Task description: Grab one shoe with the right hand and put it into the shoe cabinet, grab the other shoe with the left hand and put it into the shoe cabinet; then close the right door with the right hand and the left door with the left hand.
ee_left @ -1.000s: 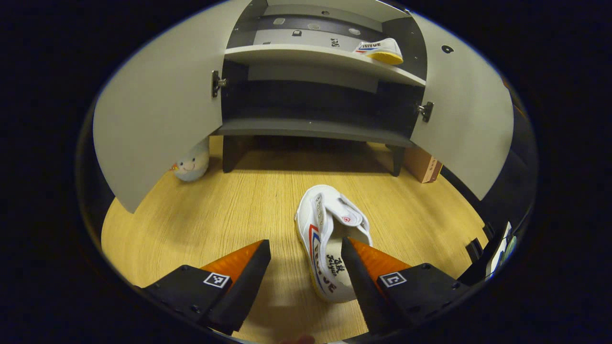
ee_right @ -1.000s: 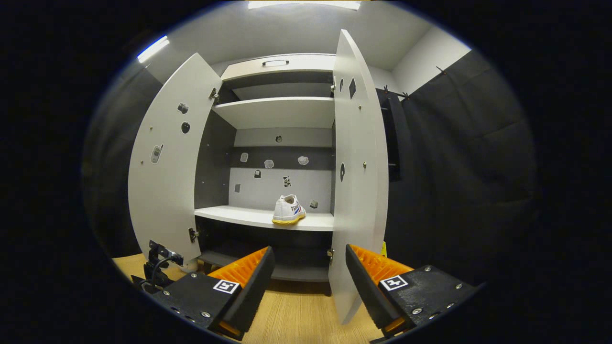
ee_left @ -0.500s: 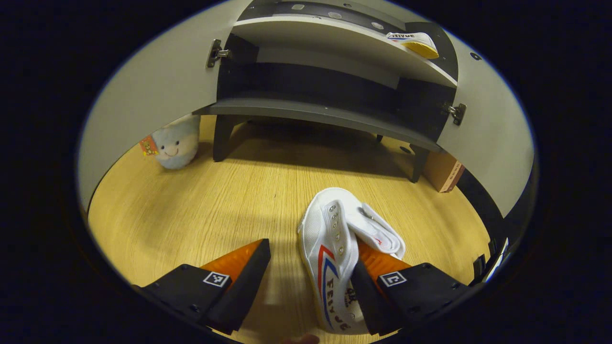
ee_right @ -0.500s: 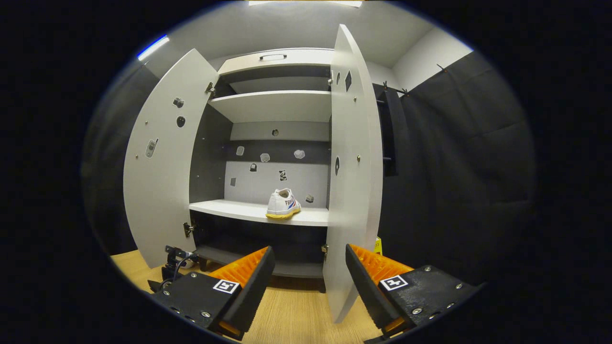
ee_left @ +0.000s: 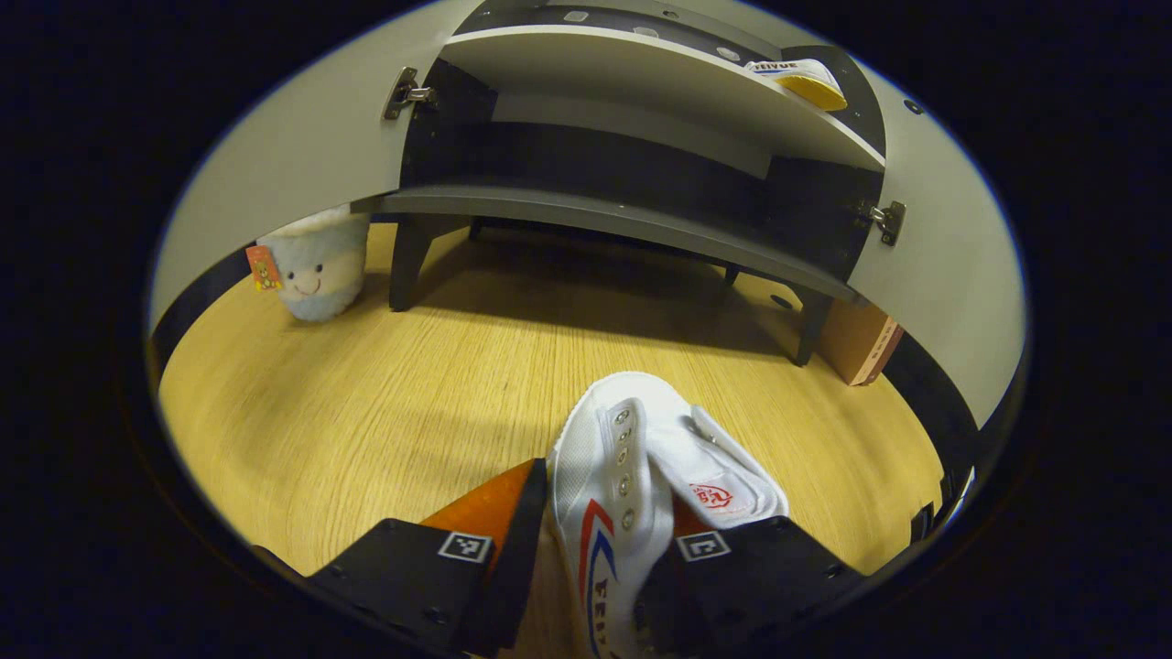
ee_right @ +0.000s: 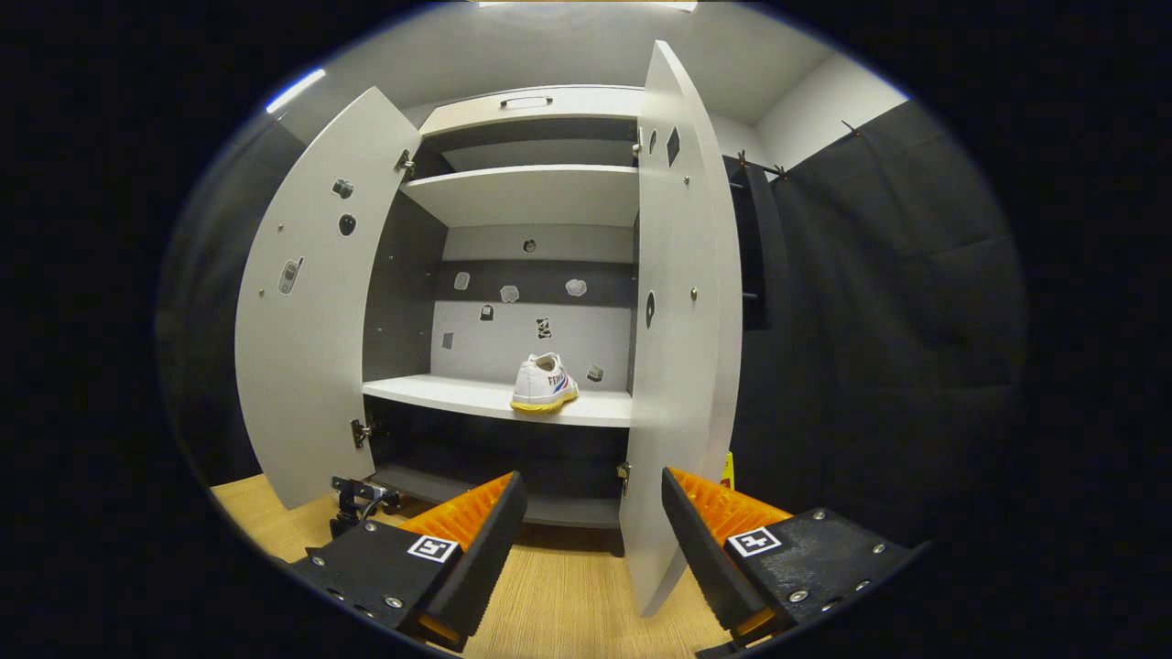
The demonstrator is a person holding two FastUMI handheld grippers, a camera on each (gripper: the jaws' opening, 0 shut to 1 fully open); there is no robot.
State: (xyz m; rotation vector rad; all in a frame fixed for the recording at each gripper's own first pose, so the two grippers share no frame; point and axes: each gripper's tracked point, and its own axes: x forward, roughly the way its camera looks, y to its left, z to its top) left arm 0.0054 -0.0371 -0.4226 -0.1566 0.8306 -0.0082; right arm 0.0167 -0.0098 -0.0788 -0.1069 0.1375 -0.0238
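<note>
White canvas, the shoe (ee_left: 632,494) on the floor (ee_left: 385,403) lies in front of the cabinet (ee_left: 641,156), and the left gripper (ee_left: 595,558) pinches its near side wall, one finger outside it and the other down in the opening. Its long axis runs along the fingers, toe pointing toward the cabinet and tongue flopped to the right.

Beyond it, a plush toy (ee_left: 316,265) sits beside the cabinet's left leg, under the open left door (ee_left: 302,174), and a cardboard box (ee_left: 856,343) stands by the right leg. A second shoe (ee_left: 797,78) rests on the right part of the middle shelf (ee_left: 641,78).

In the right gripper view, the right gripper (ee_right: 591,540) hangs spread and empty in front of the cabinet, near the edge of the open right door (ee_right: 682,320). That second shoe stands on the shelf with its heel toward the camera.
</note>
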